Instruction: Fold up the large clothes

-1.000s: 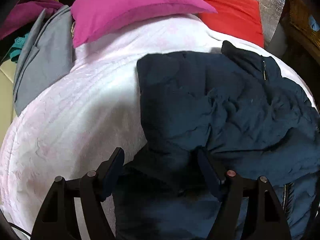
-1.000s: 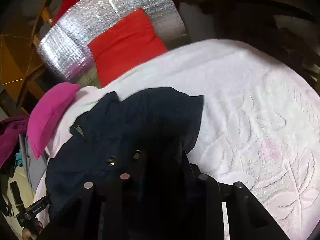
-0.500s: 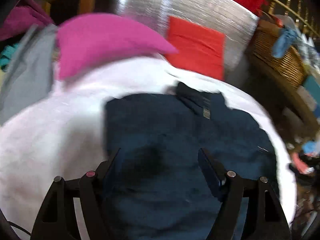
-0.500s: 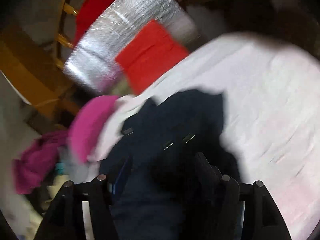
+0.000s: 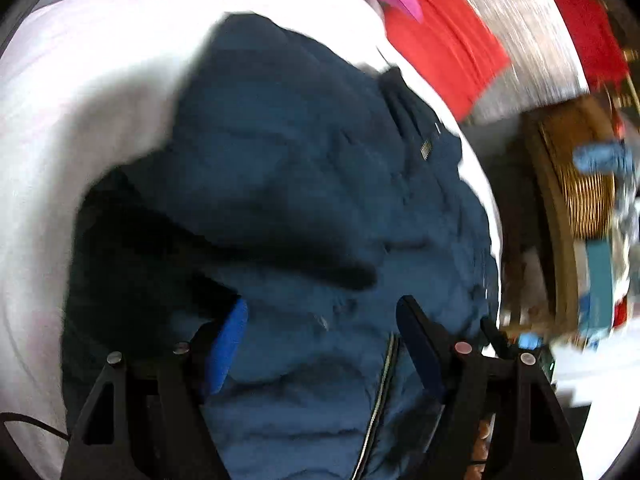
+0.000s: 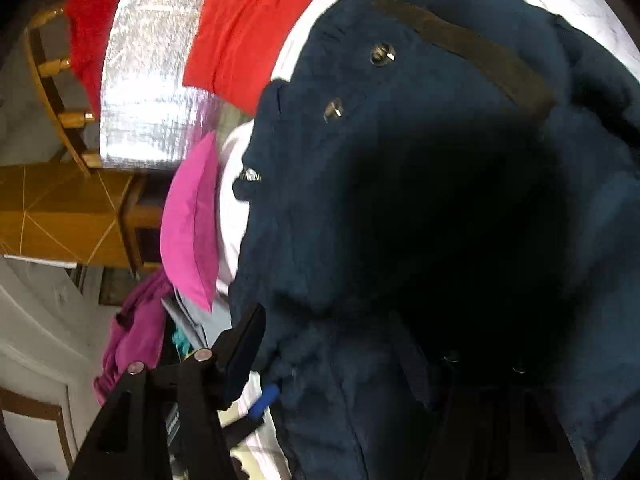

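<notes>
A navy padded jacket point(image 5: 304, 184) lies crumpled on the white quilted bed point(image 5: 80, 92), its zip running down toward the camera. My left gripper point(image 5: 324, 332) hovers just over the jacket's front, open, and its blue-padded fingers point(image 5: 230, 340) have only the jacket surface showing in the gap. In the right wrist view the jacket point(image 6: 400, 160) fills the frame, with snaps and a dark strip near the collar. My right gripper point(image 6: 328, 356) is close against it, open, with jacket bulk between the fingers. Its left finger point(image 6: 244, 348) shows; the right one is lost in dark shadow.
A pink pillow point(image 6: 188, 224) and a red pillow point(image 6: 244, 36) lie at the head of the bed against a silver foil panel point(image 6: 148, 80). A wicker basket point(image 5: 576, 184) stands beside the bed. Wooden furniture point(image 6: 68, 216) and a magenta garment point(image 6: 132, 336) sit off the bed's side.
The right jaws, shut on jacket fabric a second ago, have spread wide, and that gripper has rolled and dropped close to the jacket. The left gripper rolled and shifted over the jacket's front, still open.
</notes>
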### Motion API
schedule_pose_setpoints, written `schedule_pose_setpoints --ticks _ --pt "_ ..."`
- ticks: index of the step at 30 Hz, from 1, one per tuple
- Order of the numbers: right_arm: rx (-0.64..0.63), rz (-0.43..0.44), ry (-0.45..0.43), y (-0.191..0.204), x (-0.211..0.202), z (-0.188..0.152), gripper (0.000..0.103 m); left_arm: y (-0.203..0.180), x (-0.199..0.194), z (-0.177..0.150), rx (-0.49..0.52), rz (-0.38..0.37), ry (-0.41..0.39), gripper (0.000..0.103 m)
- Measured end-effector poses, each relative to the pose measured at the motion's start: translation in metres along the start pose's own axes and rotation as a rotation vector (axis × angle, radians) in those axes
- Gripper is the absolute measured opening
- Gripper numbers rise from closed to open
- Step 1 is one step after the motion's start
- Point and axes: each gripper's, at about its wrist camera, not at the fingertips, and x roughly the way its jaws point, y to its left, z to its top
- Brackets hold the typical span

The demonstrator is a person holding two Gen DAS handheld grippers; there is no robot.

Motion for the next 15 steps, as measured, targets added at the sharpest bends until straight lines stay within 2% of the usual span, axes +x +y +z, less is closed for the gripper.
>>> schedule_pose_setpoints --ticks 2,5,6,7,8,10,11,12,15 --pt "0.017 -0.019 -0.036 0.002 0.007 0.007 0.067 0.013 0.003 0.005 -0.071 -0.019 -0.007 0.078" --pt "0.074 0.014 -0.077 -0.003 0.01 0.012 0.067 0.032 0.004 0.012 -0.169 -0.086 -0.061 0.076" --pt "0.078 0.018 -0.085 -0.003 0.012 0.014 0.063 0.034 0.004 0.012 -0.181 -0.098 -0.07 0.073" --pt "0.072 0.015 -0.093 -0.002 0.014 0.014 0.047 0.036 0.003 0.013 -0.193 -0.117 -0.088 0.062" --pt "0.058 0.005 -0.098 0.0 0.013 0.012 0.039 0.035 0.001 0.013 -0.191 -0.125 -0.102 0.05" --pt "0.008 -0.022 -0.102 0.006 0.013 0.01 0.032 0.033 -0.002 0.011 -0.174 -0.135 -0.125 0.042" --pt "-0.016 -0.028 -0.107 0.008 0.011 0.009 0.031 0.033 -0.003 0.012 -0.167 -0.141 -0.131 0.032" --pt "-0.038 -0.037 -0.112 0.012 0.007 0.011 0.028 0.034 -0.005 0.012 -0.16 -0.144 -0.142 0.027" --pt "-0.08 -0.038 -0.141 0.023 0.0 0.007 0.025 0.036 -0.019 0.011 -0.147 -0.179 -0.189 0.02"
